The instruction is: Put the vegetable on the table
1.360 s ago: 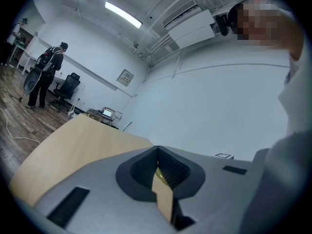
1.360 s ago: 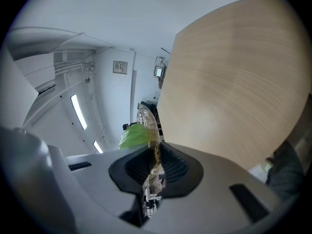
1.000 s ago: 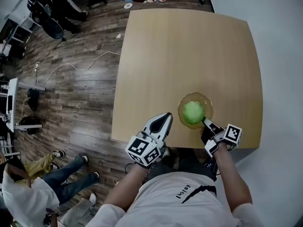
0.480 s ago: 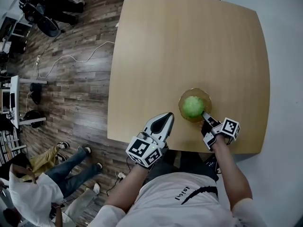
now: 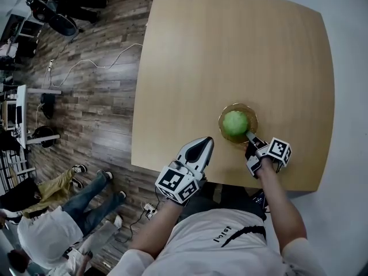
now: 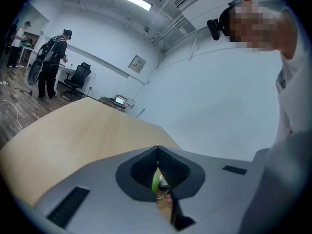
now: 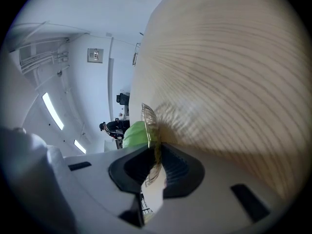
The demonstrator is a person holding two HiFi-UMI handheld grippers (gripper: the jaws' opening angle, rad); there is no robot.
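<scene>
A round green vegetable (image 5: 235,122) lies in a clear glass bowl (image 5: 221,122) near the front edge of the wooden table (image 5: 230,50). My right gripper (image 5: 249,137) is shut on the near rim of the bowl (image 7: 148,118), and the vegetable (image 7: 134,133) bulges just beyond the jaws. In the right gripper view the thin rim runs between the right gripper (image 7: 156,162) pads. My left gripper (image 5: 206,141) hovers over the table's front edge, left of the bowl, shut with nothing in it. The left gripper (image 6: 157,150) tips meet, and a sliver of the vegetable (image 6: 155,182) shows below them.
Most of the tabletop (image 6: 73,126) beyond and left of the bowl is bare wood. The wooden floor at the left has a cable (image 5: 98,68), chairs (image 5: 54,10) and people (image 5: 46,229) standing or sitting. A pale wall (image 5: 351,68) borders the table's right side.
The head view has shifted a little, so the table sits lower and larger. The right gripper stays shut on the bowl's rim and the left gripper holds its place.
</scene>
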